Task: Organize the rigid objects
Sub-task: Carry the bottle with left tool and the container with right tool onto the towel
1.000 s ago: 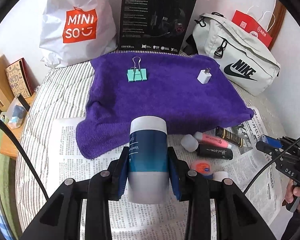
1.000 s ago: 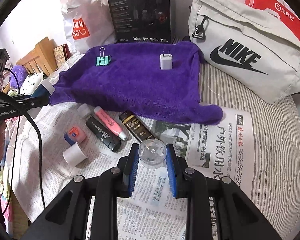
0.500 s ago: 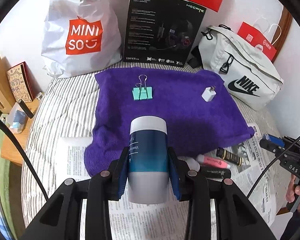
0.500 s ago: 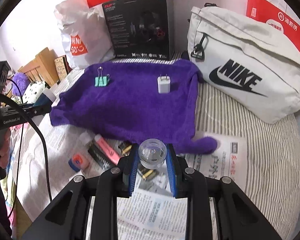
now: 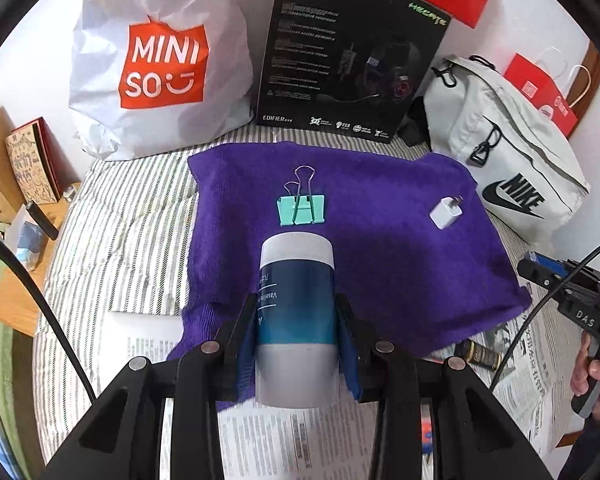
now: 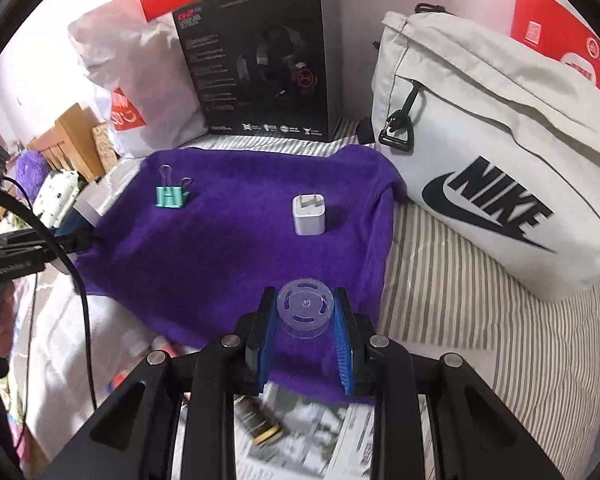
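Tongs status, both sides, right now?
Left tongs: closed on the blue-and-white Vaseline bottle.
Right tongs: closed on the clear plastic cap.

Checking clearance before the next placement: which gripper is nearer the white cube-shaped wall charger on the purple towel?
Right. The right gripper, shut on a clear plastic cap, hangs just short of the white charger. The left gripper, holding a blue-and-white tube, sits across the purple towel, by the green binder clip.

You face a white wall (image 5: 28, 20) beyond the striped bed (image 5: 120, 216); at far left stands a wooden bedside table (image 5: 16, 304), daylight falling evenly.
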Available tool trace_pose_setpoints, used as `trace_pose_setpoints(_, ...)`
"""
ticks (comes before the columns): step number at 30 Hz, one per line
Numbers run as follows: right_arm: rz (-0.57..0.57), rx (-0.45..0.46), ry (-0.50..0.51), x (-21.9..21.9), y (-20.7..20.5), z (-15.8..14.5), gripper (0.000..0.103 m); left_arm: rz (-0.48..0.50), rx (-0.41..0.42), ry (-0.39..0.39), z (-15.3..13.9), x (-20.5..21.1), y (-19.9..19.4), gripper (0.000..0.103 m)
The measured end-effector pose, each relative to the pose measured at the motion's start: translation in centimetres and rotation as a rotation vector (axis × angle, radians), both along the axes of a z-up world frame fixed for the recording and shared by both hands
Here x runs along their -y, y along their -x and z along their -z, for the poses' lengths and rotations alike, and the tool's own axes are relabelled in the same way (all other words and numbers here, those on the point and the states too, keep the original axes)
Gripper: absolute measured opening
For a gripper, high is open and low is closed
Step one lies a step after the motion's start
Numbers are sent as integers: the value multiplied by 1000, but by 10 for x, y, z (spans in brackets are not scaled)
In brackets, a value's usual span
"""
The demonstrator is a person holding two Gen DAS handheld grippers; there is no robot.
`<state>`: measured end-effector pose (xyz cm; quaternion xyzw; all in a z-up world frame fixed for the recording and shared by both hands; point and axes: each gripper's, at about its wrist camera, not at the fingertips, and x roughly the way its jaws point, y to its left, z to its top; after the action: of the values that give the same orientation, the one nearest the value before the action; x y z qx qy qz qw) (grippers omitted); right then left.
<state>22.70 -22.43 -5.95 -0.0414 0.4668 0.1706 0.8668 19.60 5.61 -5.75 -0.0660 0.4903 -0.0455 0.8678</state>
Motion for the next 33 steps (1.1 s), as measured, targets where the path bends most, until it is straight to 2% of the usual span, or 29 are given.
trace_pose_setpoints(4, 3, -21, -4, 0, -17, 12, 27, 0, -18, -17, 10, 2, -14, 34)
trace_pose_setpoints(13, 10, -49, 22, 0, -55, 33, 27, -7, -40, -4, 24, 0, -38, 34)
trace_pose_setpoints(24, -7, -74, 33, -12, -76, 52, 27, -36, -80, -14, 44, -6, -60, 34)
trace_pose_setpoints(33, -38, -68, 60, -25, -77, 60, 27, -19, -87, -89, 53, 10, -70, 34)
